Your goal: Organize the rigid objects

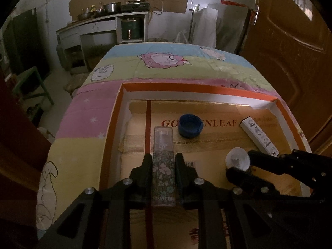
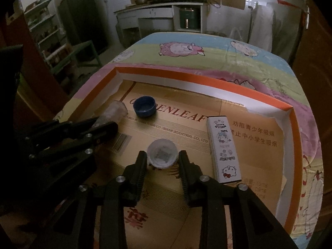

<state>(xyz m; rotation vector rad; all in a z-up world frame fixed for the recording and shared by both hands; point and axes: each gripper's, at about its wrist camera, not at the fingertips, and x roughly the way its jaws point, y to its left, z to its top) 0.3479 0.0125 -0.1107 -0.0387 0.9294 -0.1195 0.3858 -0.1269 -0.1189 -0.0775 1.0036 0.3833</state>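
Small rigid items are being set down inside an orange-rimmed tray (image 2: 217,91) lined with cardboard.

Ahead and to the right of the right gripper (image 2: 162,161), a stiff white carton (image 2: 225,149) is laid flat. The lip tube (image 1: 162,161), hard, slick and light, is flanked at its patterned middle by the left gripper (image 1: 162,164), the jaws slightly apart; it is best taken there. The white cap (image 2: 162,152), thin and light, is bracketed by the right gripper, jaws loosely apart. A blue cap (image 2: 144,106) is seen beyond.
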